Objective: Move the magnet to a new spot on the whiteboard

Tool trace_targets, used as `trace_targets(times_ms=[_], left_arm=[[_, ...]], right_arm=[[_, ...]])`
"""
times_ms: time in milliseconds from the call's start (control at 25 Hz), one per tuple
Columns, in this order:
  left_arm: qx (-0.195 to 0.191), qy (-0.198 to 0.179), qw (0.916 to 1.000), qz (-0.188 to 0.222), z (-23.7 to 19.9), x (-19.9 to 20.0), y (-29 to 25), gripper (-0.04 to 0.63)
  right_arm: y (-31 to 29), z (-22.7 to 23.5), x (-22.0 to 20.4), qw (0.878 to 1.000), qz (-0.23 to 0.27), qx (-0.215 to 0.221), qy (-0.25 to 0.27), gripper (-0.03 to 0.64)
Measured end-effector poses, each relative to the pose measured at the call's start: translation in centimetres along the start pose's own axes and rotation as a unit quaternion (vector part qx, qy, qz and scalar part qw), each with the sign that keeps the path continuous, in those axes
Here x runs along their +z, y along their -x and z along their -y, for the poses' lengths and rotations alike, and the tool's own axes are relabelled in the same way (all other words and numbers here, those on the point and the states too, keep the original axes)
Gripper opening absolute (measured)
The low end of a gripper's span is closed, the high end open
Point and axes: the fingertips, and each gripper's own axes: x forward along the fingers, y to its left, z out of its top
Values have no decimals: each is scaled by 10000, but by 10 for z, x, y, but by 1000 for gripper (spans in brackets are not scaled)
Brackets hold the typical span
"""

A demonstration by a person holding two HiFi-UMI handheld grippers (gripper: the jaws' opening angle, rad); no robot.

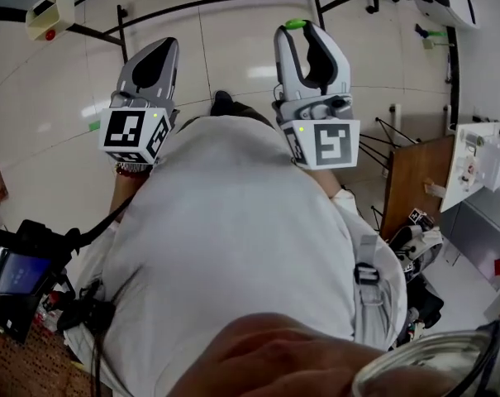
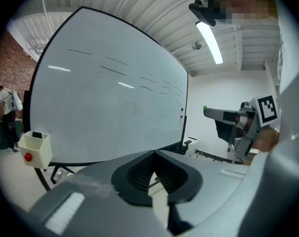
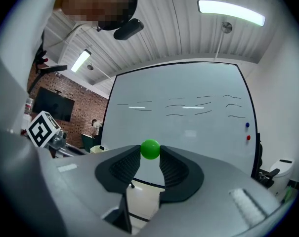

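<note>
Pinching green magnet (image 3: pixel 150 149) at right gripper (image 3: pixel 150 156) tips, whiteboard (image 3: pixel 198 127) straight ahead, well apart; left gripper (image 2: pixel 154 153) pressed together, empty.

The whiteboard (image 3: pixel 189 107) stands ahead of both grippers, well apart from them. The left gripper (image 2: pixel 154 154) is toward its left half, the right gripper (image 3: pixel 150 156) toward its right. The magnet (image 3: pixel 150 149) sits between the right gripper's jaw tips, touching both, off the whiteboard. Near the whiteboard's right edge an upper small magnet (image 3: pixel 247 125) sits just above a lower small magnet (image 3: pixel 248 138). A box (image 2: pixel 34 144) hangs at its lower left corner. A person (image 2: pixel 6 115) stands beyond its left edge, a chair (image 3: pixel 280 169) beyond its right.
</note>
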Motion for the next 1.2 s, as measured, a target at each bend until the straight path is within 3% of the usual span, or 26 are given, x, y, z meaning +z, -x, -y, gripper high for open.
trace_targets(times_ms=[120, 320, 720, 840, 920, 1040, 1120, 1200], left_arm=[[251, 115, 9996, -95, -13, -7, 2, 6], [409, -183, 9989, -121, -13, 5, -12, 6], [368, -186, 9991, -130, -7, 6, -16, 6], [552, -156, 9983, -52, -13, 7, -15, 6], [732, -158, 9971, 95, -43, 17, -27, 6], [643, -198, 9974, 259, -128, 47, -74, 6], [338, -323, 9987, 203, -175, 61, -105, 6], [-200, -628, 9978, -12, -174, 59, -121, 6]], right_arm=[[-8, 0, -3, 9999, 45, 106, -104, 124], [-24, 20, 0, 9999, 104, 44, -121, 124], [-34, 14, 11, 9989, 255, 376, -135, 124], [-34, 13, 14, 9990, 285, 322, -129, 124], [-61, 15, 11, 9993, 257, 234, -114, 124], [-153, 17, 3, 9999, 145, 35, -61, 124], [-213, 17, 3, 9999, 125, -104, -40, 125], [-236, 20, 8, 9997, 162, -191, 4, 124]])
